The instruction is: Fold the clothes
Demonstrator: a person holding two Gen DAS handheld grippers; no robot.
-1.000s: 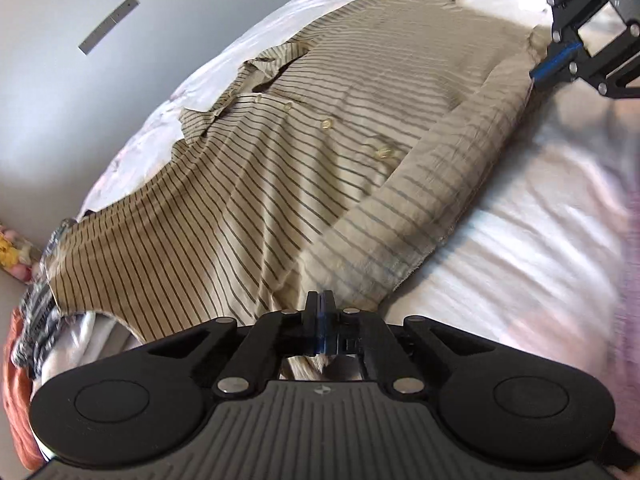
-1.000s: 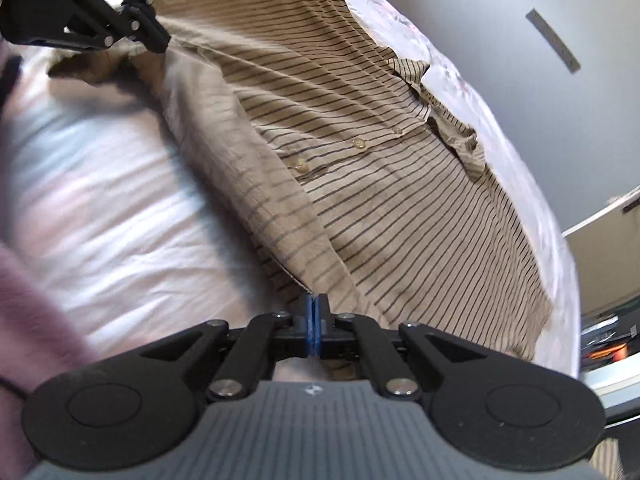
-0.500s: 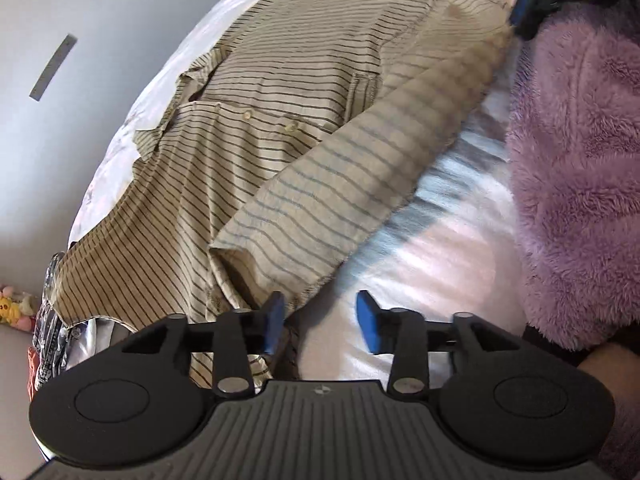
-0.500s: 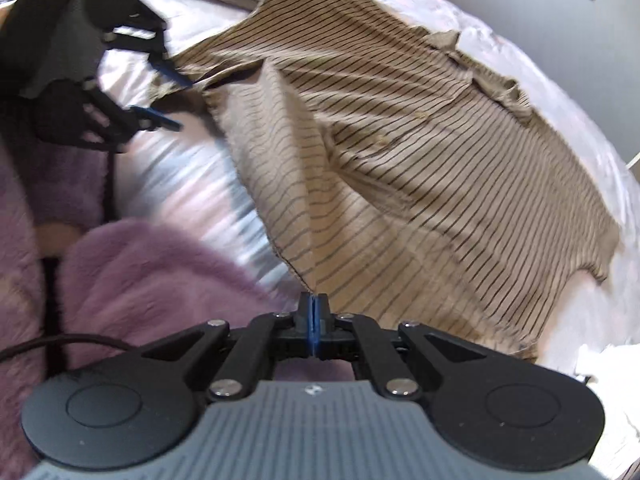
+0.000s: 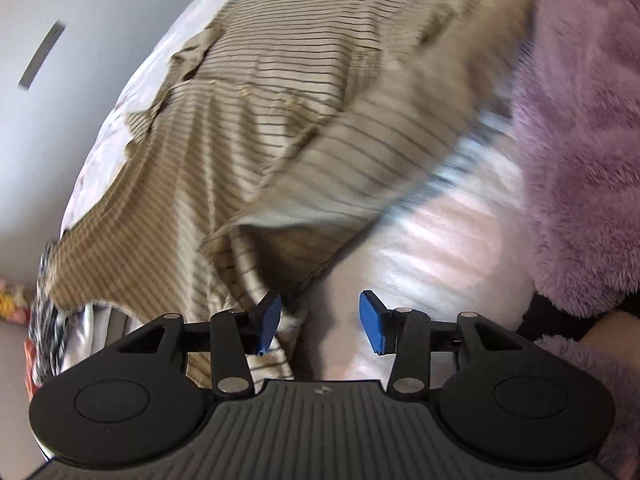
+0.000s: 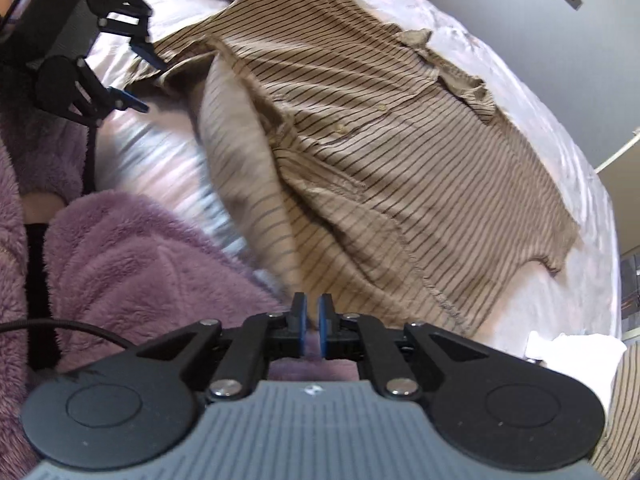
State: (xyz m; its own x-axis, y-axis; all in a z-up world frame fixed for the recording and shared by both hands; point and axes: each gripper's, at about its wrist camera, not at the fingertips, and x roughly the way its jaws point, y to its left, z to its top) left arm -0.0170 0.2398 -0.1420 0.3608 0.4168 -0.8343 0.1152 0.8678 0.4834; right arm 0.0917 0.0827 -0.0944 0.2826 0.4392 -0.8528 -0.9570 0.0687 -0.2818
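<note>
Right wrist: pale bedsheet (image 6: 532, 92) (grey wall (image 6: 500, 12))

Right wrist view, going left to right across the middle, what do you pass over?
left gripper → purple fleece sleeve → folded-over pale side of the striped shirt → shirt's button placket → shirt's collar → white bedsheet

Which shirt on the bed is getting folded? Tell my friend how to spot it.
Find the white bedsheet. Spread across it lies the tan button-up shirt with thin dark stripes and a collar, one side flipped over its front. The fuzzy purple sleeve nearby has no stripes.
</note>
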